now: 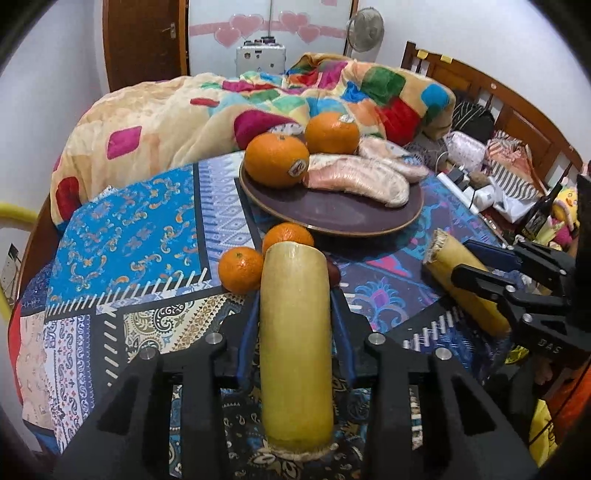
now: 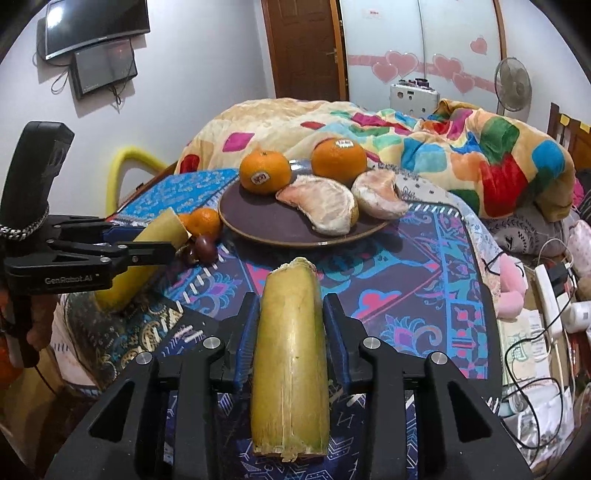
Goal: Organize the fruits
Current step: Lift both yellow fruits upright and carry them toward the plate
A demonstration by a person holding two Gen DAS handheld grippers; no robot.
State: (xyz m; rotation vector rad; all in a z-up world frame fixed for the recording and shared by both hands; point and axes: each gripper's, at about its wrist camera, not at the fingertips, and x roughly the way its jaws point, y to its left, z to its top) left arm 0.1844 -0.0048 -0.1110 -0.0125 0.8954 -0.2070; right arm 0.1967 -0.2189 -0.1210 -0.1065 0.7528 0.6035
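Two oranges (image 2: 265,171) and two pomelo wedges (image 2: 320,208) already lie on the plate (image 2: 258,225) at centre frame, while the left tongs (image 1: 295,291) and right tongs (image 2: 290,314) each grip a yellow cane piece (image 1: 295,332) low in frame, and small tangerines (image 1: 240,269) wait off the plate.

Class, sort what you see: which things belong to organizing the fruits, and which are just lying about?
Job: two yellow stalk pieces, each in a hand-held gripper; oranges; pomelo segments; plate; small oranges.

Lying about: blanket; fan; screens; bottle.
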